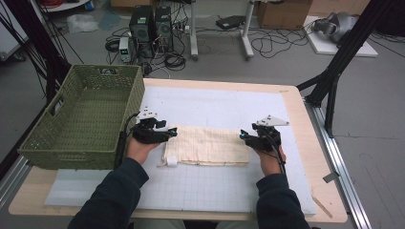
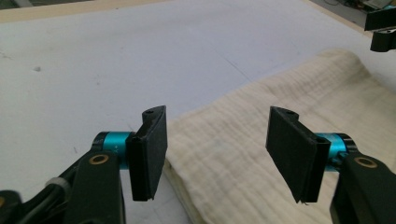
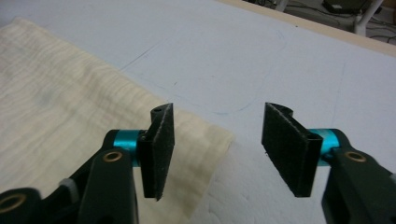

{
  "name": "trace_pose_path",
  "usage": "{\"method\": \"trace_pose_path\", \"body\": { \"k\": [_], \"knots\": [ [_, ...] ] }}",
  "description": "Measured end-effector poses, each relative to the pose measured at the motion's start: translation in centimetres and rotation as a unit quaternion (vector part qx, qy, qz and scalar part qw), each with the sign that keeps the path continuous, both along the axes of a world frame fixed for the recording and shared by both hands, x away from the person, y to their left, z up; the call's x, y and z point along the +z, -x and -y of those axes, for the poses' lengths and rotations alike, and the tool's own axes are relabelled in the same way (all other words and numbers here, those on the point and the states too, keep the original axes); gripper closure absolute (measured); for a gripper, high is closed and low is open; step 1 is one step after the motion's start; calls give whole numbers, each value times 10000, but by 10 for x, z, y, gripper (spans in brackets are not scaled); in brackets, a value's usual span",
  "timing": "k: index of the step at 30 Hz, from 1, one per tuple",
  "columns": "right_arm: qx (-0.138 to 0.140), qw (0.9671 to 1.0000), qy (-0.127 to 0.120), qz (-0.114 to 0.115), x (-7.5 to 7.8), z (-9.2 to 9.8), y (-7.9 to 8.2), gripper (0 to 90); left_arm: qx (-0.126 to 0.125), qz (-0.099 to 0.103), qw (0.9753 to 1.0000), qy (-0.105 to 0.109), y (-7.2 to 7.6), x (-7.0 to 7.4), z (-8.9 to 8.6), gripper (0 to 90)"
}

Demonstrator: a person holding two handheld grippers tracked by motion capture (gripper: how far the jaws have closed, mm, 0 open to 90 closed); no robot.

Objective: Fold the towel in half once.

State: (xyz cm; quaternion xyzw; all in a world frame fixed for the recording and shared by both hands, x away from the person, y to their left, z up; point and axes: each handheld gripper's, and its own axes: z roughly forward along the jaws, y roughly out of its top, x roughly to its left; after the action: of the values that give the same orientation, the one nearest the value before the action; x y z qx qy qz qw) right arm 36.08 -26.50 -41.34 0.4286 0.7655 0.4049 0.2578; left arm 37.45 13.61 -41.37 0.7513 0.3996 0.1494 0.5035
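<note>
From the high view, a folded cream cloth (image 1: 207, 145) lies at the middle of a white mat (image 1: 215, 191) on a wooden table (image 1: 305, 124). The left gripper (image 1: 173, 133) sits at the cloth's 9 o'clock end and the right gripper (image 1: 242, 136) at its 3 o'clock end, each held in a hand with a dark sleeve. A green woven basket (image 1: 83, 117) stands at 9 o'clock of the left gripper, at the mat's edge. Beyond the table, at 12 o'clock, cables and black boxes (image 1: 150, 24) lie on the floor.

The left gripper view gives what the high view cannot: the jaws stand wide apart, holding nothing, above the cloth's (image 2: 280, 93) stacked near edge. The other gripper (image 2: 382, 28) shows at 1 o'clock.

In the right gripper view, the jaws of the right gripper (image 3: 217, 144) are likewise wide and empty; the cloth's (image 3: 70, 102) corner lies under the jaw at 9 o'clock, bare mat (image 3: 261, 60) under the other.
</note>
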Motion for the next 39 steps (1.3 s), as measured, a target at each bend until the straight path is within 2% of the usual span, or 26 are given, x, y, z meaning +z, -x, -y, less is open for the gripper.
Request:
{"method": "trace_pose_path", "body": {
  "k": [1, 4, 8, 11, 13, 15, 17, 20, 22, 24, 28, 29, 33, 36, 39],
  "knots": [
    [30, 10000, 51, 19, 2, 1, 3, 408, -8, 50, 10000, 18, 2, 1, -1, 386],
    [51, 9999, 97, 58, 5, 4, 13, 356, 48, 36, 9999, 101, 7, 0, -4, 352],
    [147, 9998, 118, 81, 8, 10, 25, 357, 144, 62, 9997, 199, 14, -1, -8, 277],
    [250, 9997, 71, -8, 7, 13, 33, 380, 127, 36, 9996, 255, 21, -3, -10, 237],
    [433, 9990, 46, -126, 6, 14, 39, 382, 86, 12, 9998, 194, 25, -5, -11, 216],
    [558, 9982, 150, -155, 4, 13, 46, 387, 54, 4, 9999, 115, 29, -8, -11, 210],
    [593, 9981, 120, -149, 0, 14, 53, 391, 53, 63, 9998, 176, 34, -10, -12, 210],
    [562, 9983, -56, -167, -10, 17, 60, 401, -34, 70, 9999, 129, 39, -13, -13, 221],
    [573, 9979, -99, -287, -15, 19, 62, 420, -39, 145, 9997, 178, 41, -12, -13, 236],
    [567, 9980, -137, -256, -15, 21, 63, 448, -62, 248, 9994, 228, 43, -12, -14, 269],
    [593, 9976, -277, -242, -13, 25, 68, 532, -132, 230, 9994, 201, 47, -17, -18, 302],
    [627, 9974, -268, -239, -12, 25, 69, 540, -151, 196, 9994, 226, 48, -18, -20, 306],
    [1110, 9933, -67, -312, -14, 18, 71, 558, -248, 106, 9993, 267, 50, -19, -21, 348],
    [1170, 9921, 49, -459, -19, 12, 68, 568, -306, 54, 9993, 212, 51, -21, -19, 367],
    [1156, 9913, 255, -577, -26, 8, 64, 622, -337, 39, 9992, 190, 51, -22, -18, 374]
  ]
}}
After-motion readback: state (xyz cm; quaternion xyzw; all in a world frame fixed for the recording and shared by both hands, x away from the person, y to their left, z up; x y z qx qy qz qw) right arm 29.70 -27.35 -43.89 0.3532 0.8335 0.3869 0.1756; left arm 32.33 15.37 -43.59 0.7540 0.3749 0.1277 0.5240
